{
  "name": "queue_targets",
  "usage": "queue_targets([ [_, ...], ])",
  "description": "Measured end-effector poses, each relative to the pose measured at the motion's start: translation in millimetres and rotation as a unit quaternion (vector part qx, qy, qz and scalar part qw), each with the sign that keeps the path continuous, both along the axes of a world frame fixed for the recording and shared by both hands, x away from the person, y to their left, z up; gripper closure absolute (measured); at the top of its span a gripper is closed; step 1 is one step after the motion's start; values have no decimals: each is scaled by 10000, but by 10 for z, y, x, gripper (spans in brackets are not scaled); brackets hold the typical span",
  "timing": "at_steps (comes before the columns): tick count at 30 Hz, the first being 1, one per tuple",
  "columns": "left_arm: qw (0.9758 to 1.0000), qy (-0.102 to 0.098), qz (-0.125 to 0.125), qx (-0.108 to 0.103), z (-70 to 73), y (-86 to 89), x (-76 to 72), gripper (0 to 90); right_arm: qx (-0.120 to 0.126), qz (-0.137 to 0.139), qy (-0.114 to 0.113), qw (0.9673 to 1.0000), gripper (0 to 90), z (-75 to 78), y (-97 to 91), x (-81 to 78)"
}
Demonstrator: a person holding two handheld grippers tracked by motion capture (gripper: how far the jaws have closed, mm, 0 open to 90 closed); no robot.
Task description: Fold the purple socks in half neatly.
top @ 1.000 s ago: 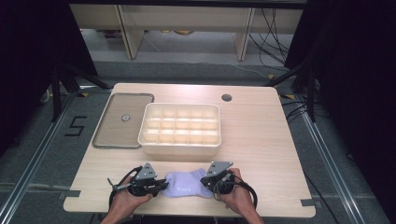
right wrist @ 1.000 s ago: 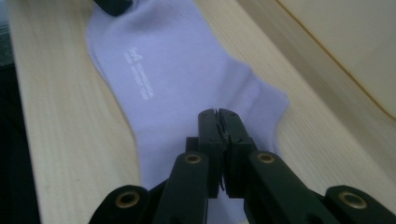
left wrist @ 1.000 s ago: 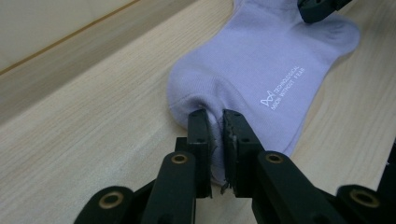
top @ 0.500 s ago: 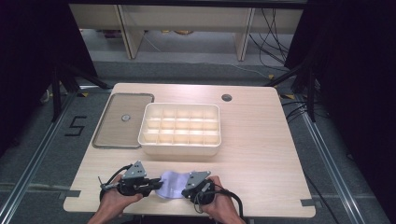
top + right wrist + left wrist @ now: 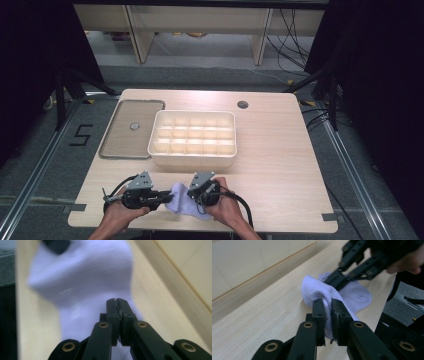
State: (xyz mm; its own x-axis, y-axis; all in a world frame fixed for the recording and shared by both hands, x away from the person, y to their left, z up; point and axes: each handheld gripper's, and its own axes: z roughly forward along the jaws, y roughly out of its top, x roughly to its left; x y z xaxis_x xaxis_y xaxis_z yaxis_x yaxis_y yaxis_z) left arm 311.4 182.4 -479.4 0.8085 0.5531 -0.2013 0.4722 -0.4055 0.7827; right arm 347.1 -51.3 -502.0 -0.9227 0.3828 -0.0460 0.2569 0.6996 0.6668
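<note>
Sock (image 5: 184, 202): one pale lilac piece lies at the table's (image 5: 280, 150) near edge, stretched between your two grippers. From the high view you also have one divided tray (image 5: 192, 137) with every compartment bare, and one flat lid (image 5: 131, 128) beside it. Your left gripper (image 5: 327, 312) is clenched on a fold of the sock. Your right gripper (image 5: 117, 305) pinches the sock's fabric too, its view blurred.

Light wood table (image 5: 280, 150): divided tray (image 5: 192, 139), brown lid (image 5: 127, 129), lilac sock (image 5: 184, 202) at near edge.
</note>
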Motion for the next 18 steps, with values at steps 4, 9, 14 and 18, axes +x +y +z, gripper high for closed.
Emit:
queue_targets([
  [4,10000,-6,24,-13,9,23,15,812,12,-2,91,10000,895,-62,105,58],
  [9,10000,-6,68,-63,41,56,13,811,5,97,131,9999,890,-55,192,23],
  [14,10000,-14,-47,16,41,45,2,811,120,-39,9,9999,889,91,-19,-34],
  [18,10000,68,60,-15,43,7,-13,809,124,-258,12,9996,889,159,-304,-69],
])
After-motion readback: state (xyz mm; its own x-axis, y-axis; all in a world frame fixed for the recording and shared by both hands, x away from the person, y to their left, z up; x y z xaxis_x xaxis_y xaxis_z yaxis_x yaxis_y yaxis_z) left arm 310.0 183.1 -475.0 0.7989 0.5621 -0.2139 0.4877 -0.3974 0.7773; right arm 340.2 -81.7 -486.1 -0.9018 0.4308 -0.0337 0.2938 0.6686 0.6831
